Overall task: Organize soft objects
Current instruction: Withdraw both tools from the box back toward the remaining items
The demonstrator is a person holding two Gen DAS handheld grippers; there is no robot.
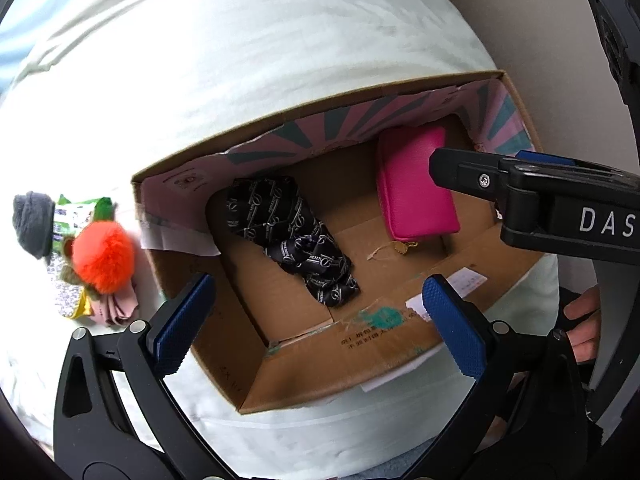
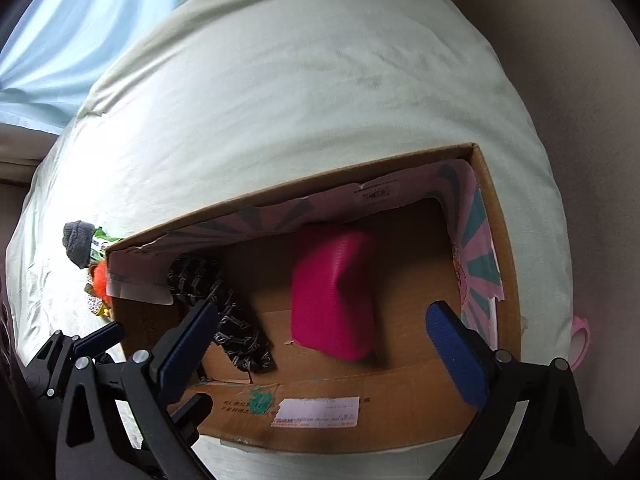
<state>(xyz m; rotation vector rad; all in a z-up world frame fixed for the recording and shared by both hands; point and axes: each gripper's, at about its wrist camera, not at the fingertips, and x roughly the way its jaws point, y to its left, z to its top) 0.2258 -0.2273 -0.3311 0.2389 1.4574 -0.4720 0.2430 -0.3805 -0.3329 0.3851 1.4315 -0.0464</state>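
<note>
An open cardboard box (image 1: 360, 352) (image 2: 400, 432) sits on a pale green bed cover. Inside lie a hot-pink pouch (image 1: 416, 196) (image 2: 332, 300) and a black patterned cloth (image 1: 296, 240) (image 2: 236, 320). Left of the box lie an orange fluffy ball (image 1: 104, 256) (image 2: 100, 276), a grey sock (image 1: 34, 224) (image 2: 78, 242), a pink cloth (image 1: 118, 306) and green packets (image 1: 76, 208). My left gripper (image 1: 316, 320) is open and empty over the box's near left part. My right gripper (image 2: 324, 352) is open and empty above the box's near wall; it also shows in the left wrist view (image 1: 520, 196).
The bed cover (image 1: 260, 40) (image 2: 300, 80) spreads far beyond the box. A light blue sheet (image 2: 80, 32) lies at the far left. A pink looped thing (image 2: 580, 336) sticks out right of the box. A beige wall (image 2: 580, 100) stands to the right.
</note>
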